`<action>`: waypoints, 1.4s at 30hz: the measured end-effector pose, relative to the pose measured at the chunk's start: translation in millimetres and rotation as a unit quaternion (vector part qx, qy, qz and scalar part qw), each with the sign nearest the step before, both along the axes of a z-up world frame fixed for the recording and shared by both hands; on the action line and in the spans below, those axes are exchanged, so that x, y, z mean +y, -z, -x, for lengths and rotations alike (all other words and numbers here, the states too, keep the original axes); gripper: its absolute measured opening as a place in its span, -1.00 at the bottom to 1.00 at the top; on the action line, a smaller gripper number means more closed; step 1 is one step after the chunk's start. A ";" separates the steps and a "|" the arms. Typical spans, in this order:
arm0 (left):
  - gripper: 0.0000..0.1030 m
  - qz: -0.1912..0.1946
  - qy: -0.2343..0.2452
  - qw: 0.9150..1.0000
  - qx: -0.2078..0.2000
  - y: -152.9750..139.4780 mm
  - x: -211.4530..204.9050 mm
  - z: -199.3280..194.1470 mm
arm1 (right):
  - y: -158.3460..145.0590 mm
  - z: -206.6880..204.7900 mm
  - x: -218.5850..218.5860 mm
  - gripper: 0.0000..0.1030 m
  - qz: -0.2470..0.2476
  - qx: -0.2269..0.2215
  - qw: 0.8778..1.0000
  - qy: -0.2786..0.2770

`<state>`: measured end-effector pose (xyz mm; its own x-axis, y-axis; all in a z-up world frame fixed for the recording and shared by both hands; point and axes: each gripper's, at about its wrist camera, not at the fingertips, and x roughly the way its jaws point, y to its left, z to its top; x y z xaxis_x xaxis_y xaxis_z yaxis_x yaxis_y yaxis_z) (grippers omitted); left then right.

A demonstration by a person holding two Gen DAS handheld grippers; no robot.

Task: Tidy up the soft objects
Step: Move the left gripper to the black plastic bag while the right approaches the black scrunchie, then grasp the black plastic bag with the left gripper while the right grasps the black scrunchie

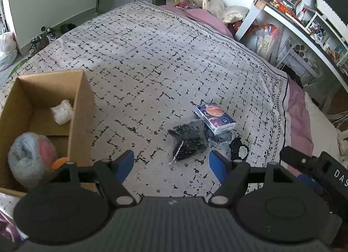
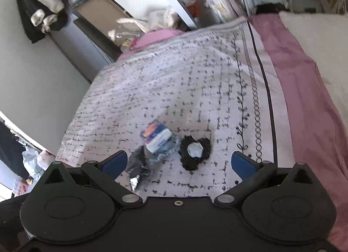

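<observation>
Bedspread (image 1: 152, 60) fills the left wrist view, pale with black dashes, and on it sits a small cluster of soft things. Left gripper (image 1: 171, 165) hangs above the cover with its jaws apart, blue pads wide and nothing between them. Just beyond those pads lies a dark bundle in clear plastic wrap (image 1: 188, 143), crumpled, flat on the cover. Leaning on its far edge is a tissue pack (image 1: 215, 119), blue and white with an orange picture, tilted a little. To the right of the bundle, touching or nearly so, sits a black scrap with a white centre (image 1: 240, 150); what it is, hard to say.

Over on the left edge stands a cardboard box (image 1: 81, 108), open at the top. Inside it: a white crumpled piece (image 1: 62, 111) against the far side, a fuzzy grey-blue ball with a pink patch (image 1: 30, 160) near the front, and something orange (image 1: 59, 162) beside the ball, mostly hidden.

Right gripper (image 2: 179, 162) looks down on the same cluster from the other side, jaws spread, empty. From there the tissue pack (image 2: 156, 137) sits ahead of the left pad, the wrapped bundle (image 2: 139, 165) close to that pad, the black scrap (image 2: 194, 152) between the two pads but beyond them. A pink sheet (image 2: 304, 91) runs along the bed's right edge.
</observation>
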<state>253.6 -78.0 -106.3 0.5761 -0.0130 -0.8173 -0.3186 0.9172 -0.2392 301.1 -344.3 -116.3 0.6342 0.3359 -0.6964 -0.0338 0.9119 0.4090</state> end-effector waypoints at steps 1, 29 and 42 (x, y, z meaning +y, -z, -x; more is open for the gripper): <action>0.45 -0.001 0.000 1.000 -0.001 2.9 -2.4 -2.2 | 3.4 -1.5 -1.4 1.00 -0.001 0.005 1.000 -0.001; 0.43 0.015 -0.012 1.000 0.005 78.4 -35.9 -74.9 | 73.1 -58.1 -9.0 0.64 0.018 0.055 0.998 -0.002; -0.13 0.032 -0.021 0.999 0.022 85.7 -25.6 -73.6 | 80.3 -65.9 12.3 0.43 0.057 0.049 0.997 -0.035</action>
